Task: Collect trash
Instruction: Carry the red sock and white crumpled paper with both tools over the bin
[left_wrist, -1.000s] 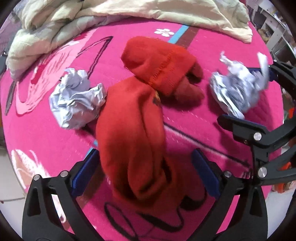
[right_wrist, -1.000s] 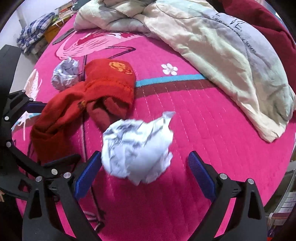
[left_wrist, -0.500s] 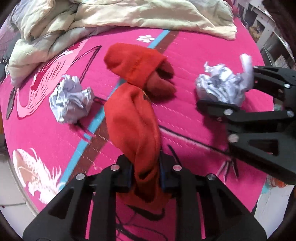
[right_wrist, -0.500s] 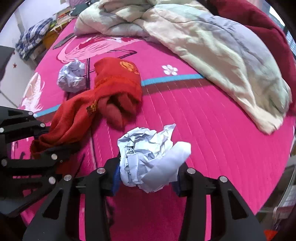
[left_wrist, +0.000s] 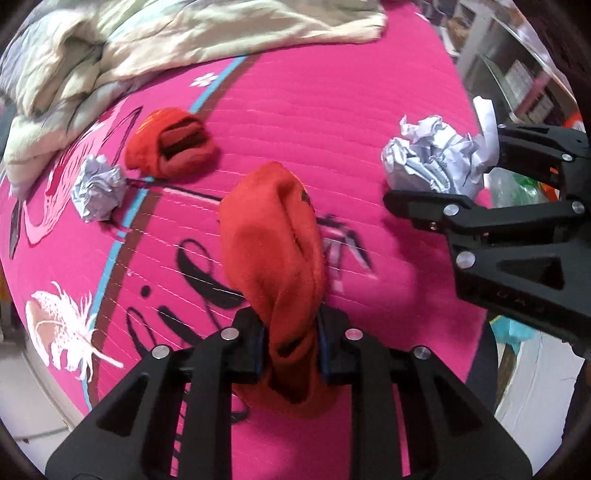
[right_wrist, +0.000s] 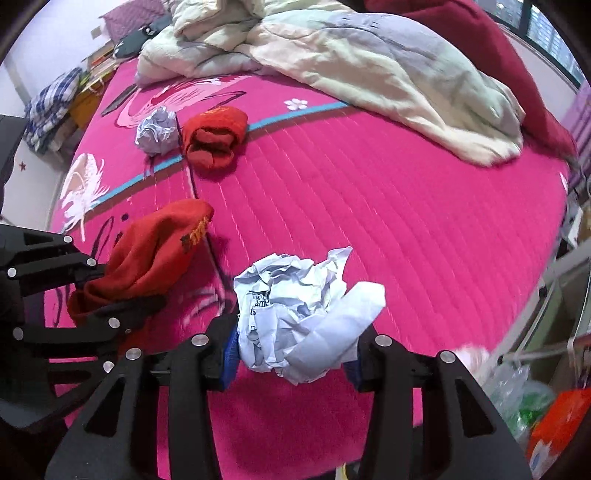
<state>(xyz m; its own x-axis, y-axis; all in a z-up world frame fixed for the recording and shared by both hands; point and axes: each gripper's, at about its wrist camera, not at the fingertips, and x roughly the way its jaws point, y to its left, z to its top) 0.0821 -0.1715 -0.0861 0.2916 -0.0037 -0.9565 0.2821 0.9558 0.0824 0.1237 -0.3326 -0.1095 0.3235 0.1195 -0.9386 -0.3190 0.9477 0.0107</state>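
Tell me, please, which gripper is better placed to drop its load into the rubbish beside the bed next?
Right. The right gripper holds the crumpled paper ball, near the plastic rubbish past the bed edge. The left gripper holds only a red sock.

Even, fairly bright indoor light, soft shadows — strong fisheye bending with dark vignette corners; motion blur near lower edges, centre mostly sharp.

You are working in a home bedroom, identified by the bed with its pink flamingo-print cover (right_wrist: 369, 192), the rumpled pale duvet (right_wrist: 369, 62), the dark red blanket (right_wrist: 517, 70) along its far side and the folded checked cloth (right_wrist: 51, 107) stacked beside it
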